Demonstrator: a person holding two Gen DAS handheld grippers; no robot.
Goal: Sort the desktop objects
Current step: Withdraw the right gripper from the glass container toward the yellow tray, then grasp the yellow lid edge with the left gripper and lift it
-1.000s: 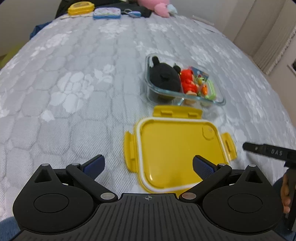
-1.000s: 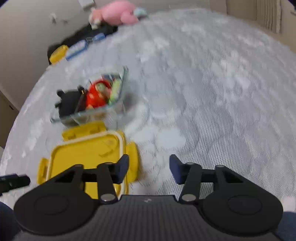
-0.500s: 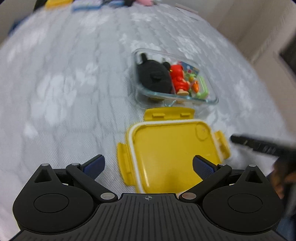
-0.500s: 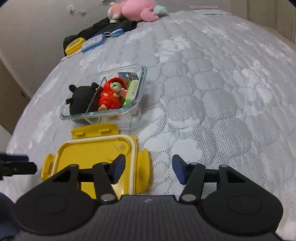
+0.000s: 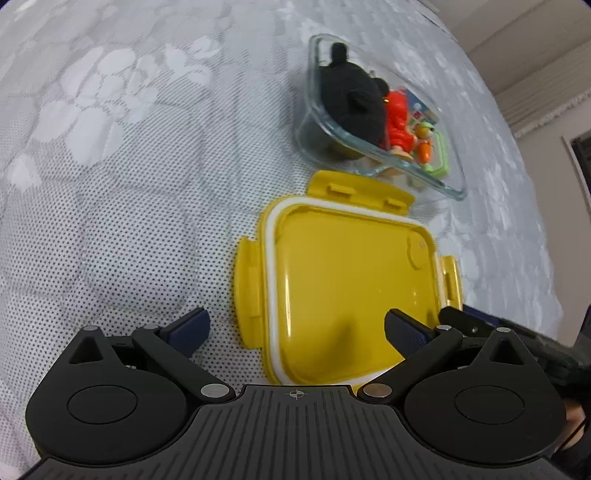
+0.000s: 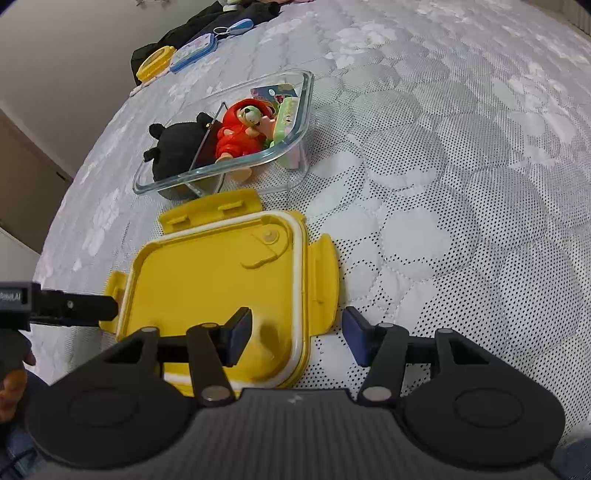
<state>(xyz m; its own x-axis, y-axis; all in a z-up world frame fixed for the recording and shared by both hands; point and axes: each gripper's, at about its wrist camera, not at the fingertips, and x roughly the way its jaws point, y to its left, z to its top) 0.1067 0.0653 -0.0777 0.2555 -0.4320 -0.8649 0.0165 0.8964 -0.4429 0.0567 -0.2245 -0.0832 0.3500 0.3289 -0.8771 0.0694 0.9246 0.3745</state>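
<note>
A yellow lid [image 5: 351,277] [image 6: 210,280] with a white seal lies inside-up on the quilted bed. Just beyond it stands a glass container [image 5: 454,192] [image 6: 221,168] holding a black plush [image 5: 351,99] [image 6: 177,151], a red-hooded figure [image 5: 397,122] [image 6: 236,133] and a green item [image 5: 439,158] [image 6: 286,118]. My left gripper [image 5: 295,321] is open, its fingers straddling the lid's left side without touching it. My right gripper [image 6: 296,323] is open over the lid's right side, one finger above the lid and one outside its flap. Each gripper's tip shows in the other view: the right gripper [image 5: 480,325] and the left gripper [image 6: 74,306].
The grey quilt [image 6: 443,184] spreads wide to the right of the lid. At the far edge lie a yellow case [image 6: 155,62], a blue-rimmed case [image 6: 194,51] and dark clothing [image 6: 221,22]. A hand [image 6: 11,380] shows at the lower left. A curtain [image 5: 535,92] hangs beyond the bed.
Both grippers have sunk closer to the lid, which now fills more of each view. The left one tilted down and shifted. The right jaws stand a little wider than a second ago.
</note>
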